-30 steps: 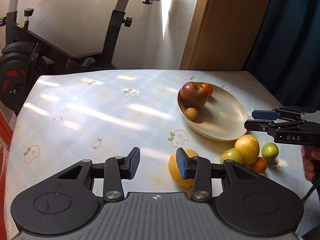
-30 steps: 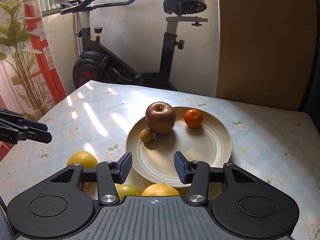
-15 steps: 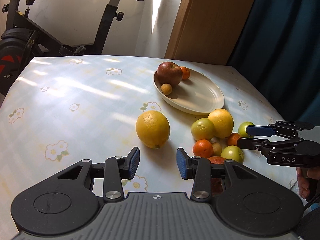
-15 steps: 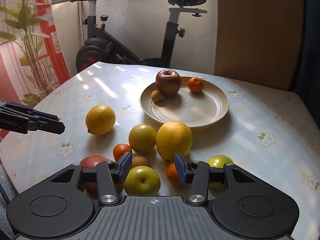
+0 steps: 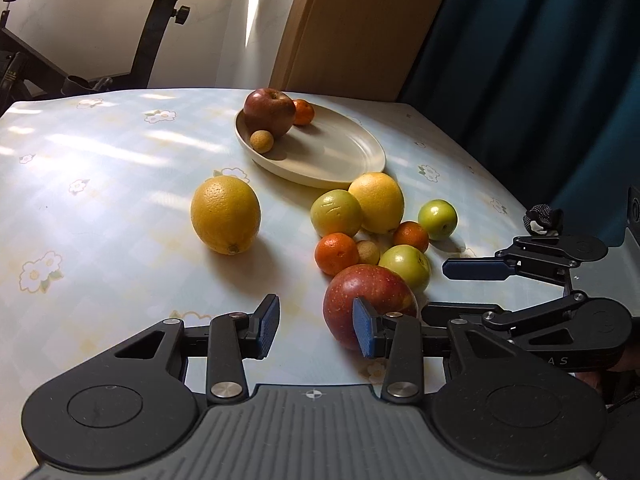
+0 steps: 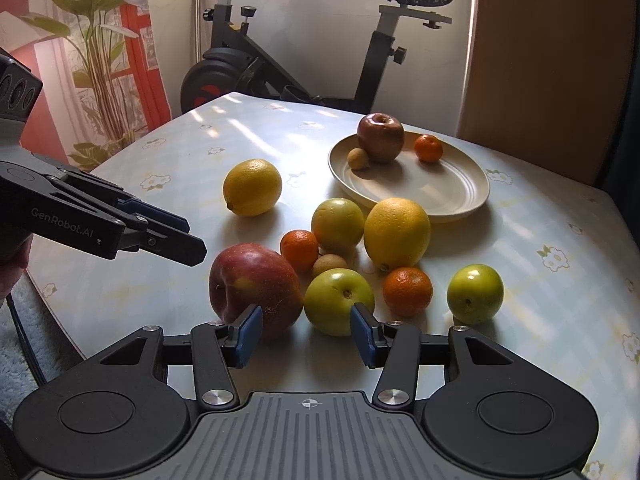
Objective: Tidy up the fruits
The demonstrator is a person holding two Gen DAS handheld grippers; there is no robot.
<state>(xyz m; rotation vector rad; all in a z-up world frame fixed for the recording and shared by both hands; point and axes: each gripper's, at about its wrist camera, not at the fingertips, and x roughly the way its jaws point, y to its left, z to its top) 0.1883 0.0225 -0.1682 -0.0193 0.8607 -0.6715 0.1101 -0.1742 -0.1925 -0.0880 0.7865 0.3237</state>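
On the desk, far back: a cream plate with a dark red apple, a little brown fruit in front of it, and a small orange half hidden behind it.

Nearer, alone: a big lemon. Beside it, a bunch of loose fruit, all off the plate: a big red apple at the front, a green apple touching it, more green and orange ones behind. In the middle of the bunch, a tiny brown fruit, mostly hidden.

Left gripper released, holding nothing, just bare desk in its gap. One pad in front of the big red apple, covering part of it.

Right gripper with jaws opening, grasping nothing. Bare desk between the pads, with the big red apple and the green apple just past the tips.

At the edge of the right view, a bit of a hand, mostly cut off. Behind the desk, an exercise bike, top cut off.
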